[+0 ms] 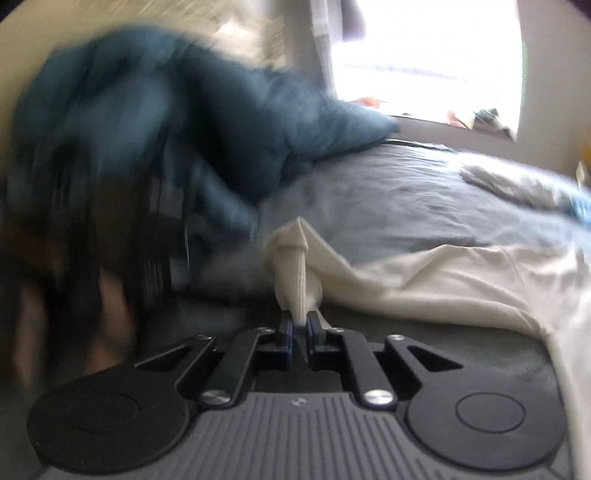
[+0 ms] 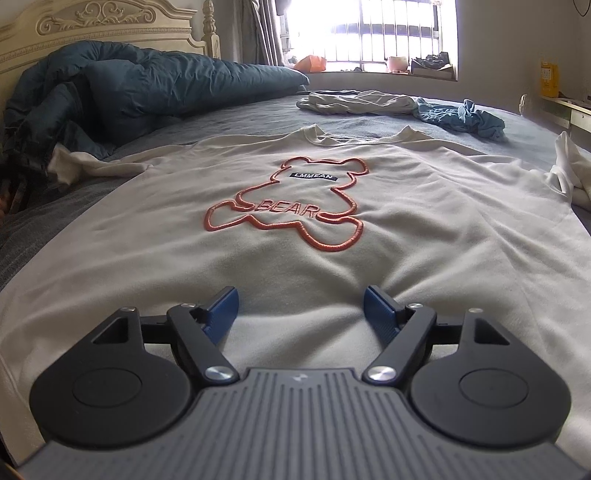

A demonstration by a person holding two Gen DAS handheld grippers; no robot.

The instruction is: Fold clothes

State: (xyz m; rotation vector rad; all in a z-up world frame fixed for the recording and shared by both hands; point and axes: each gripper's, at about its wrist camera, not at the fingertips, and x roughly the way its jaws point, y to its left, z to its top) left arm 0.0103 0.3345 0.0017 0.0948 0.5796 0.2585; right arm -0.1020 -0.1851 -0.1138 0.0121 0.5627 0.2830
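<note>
A cream sweatshirt (image 2: 295, 236) of soft, fleecy knit lies flat, front up, on the grey-blue bed (image 2: 236, 110), its chest stitched with an orange bear outline (image 2: 284, 206). The right tongs (image 2: 300, 302) stand apart just above its lower part, holding nothing. Only the left view shows the left tongs (image 1: 300, 325) clamped together on the ribbed cuff (image 1: 295, 277). A puffy teal duvet (image 2: 147, 85) is heaped by the carved headboard (image 2: 110, 22).
</note>
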